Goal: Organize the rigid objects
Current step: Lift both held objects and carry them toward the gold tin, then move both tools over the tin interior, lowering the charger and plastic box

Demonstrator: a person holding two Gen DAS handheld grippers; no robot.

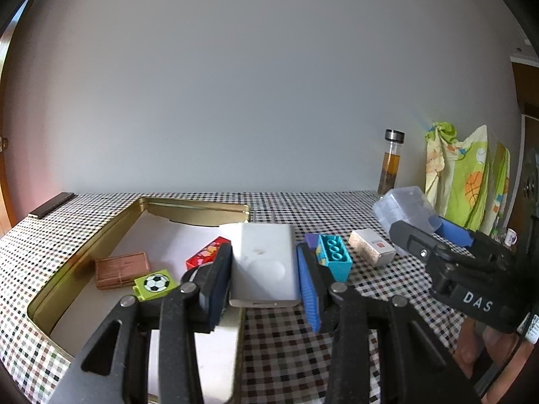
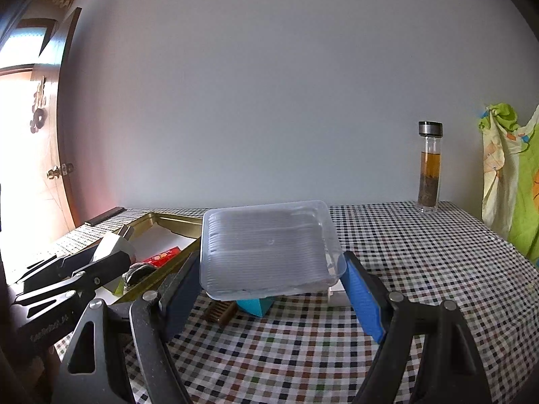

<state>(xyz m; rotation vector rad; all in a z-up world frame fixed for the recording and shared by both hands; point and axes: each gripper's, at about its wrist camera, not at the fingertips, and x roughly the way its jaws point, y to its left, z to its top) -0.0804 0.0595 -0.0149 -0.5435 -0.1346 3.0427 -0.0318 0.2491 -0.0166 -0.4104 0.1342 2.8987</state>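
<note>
Left gripper jaws clamp white box | right gripper jaws clamp clear tray

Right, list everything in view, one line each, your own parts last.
tin: one, gold, open, left on the table
white box: one, held over the tin's right edge
clear tray: one, held above the table
toy bricks: teal, red, green football
brown block: one, inside the tin
small carton: one, white, right of the teal brick
bottle: one, amber liquid, by the wall
cloth: one, green, far right
tablecloth: one, checked
left hand-held gripper: shut on the white box
right hand-held gripper: shut on the clear tray
</note>
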